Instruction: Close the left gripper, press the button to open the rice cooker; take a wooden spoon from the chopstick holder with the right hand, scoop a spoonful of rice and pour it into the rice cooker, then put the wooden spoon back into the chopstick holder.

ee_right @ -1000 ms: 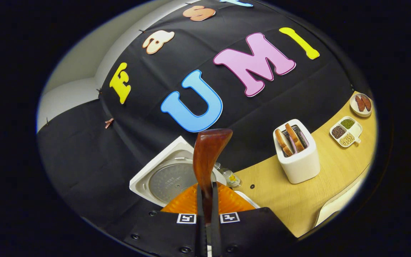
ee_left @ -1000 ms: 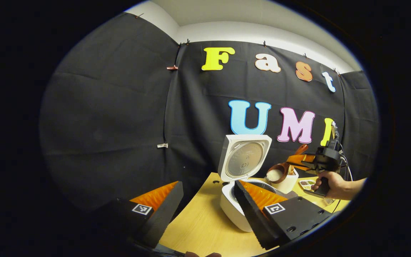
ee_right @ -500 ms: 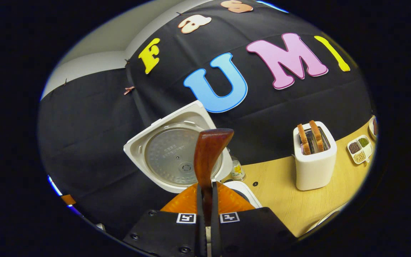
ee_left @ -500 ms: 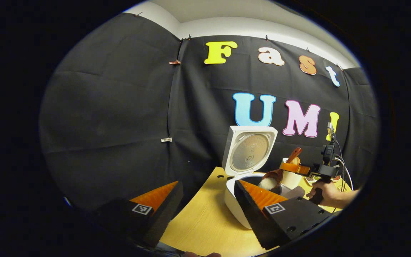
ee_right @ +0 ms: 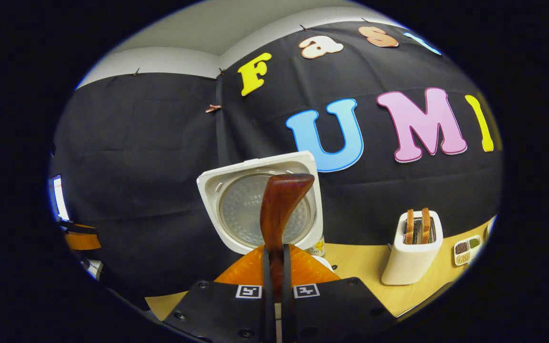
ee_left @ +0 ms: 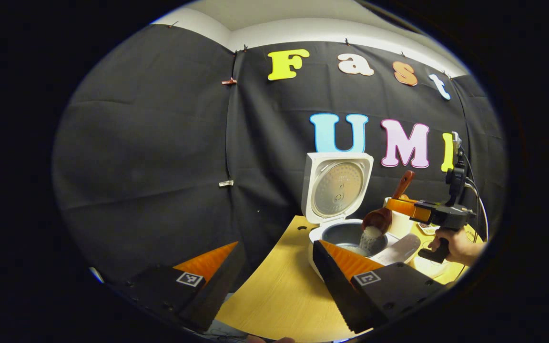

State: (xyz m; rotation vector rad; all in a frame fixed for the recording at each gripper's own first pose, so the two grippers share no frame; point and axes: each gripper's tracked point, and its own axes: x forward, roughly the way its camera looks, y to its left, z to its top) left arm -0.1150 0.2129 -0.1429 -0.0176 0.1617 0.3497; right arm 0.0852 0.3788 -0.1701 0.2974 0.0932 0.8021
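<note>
Right gripper (ee_right: 274, 267) pinches the wooden spoon (ee_left: 383, 215) by its stiff, light handle, tipping rice into the open rice cooker (ee_left: 350, 233) at four o'clock. Left gripper (ee_left: 274, 267) spread wide, empty.

White rice cooker (ee_left: 324, 238) (grey inner pot), reddish-brown wooden spoon (ee_right: 279, 209)

wooden spoon (ee_left: 383, 216) tipping rice (ee_left: 369, 239), rice cooker (ee_left: 350, 236) open
</note>
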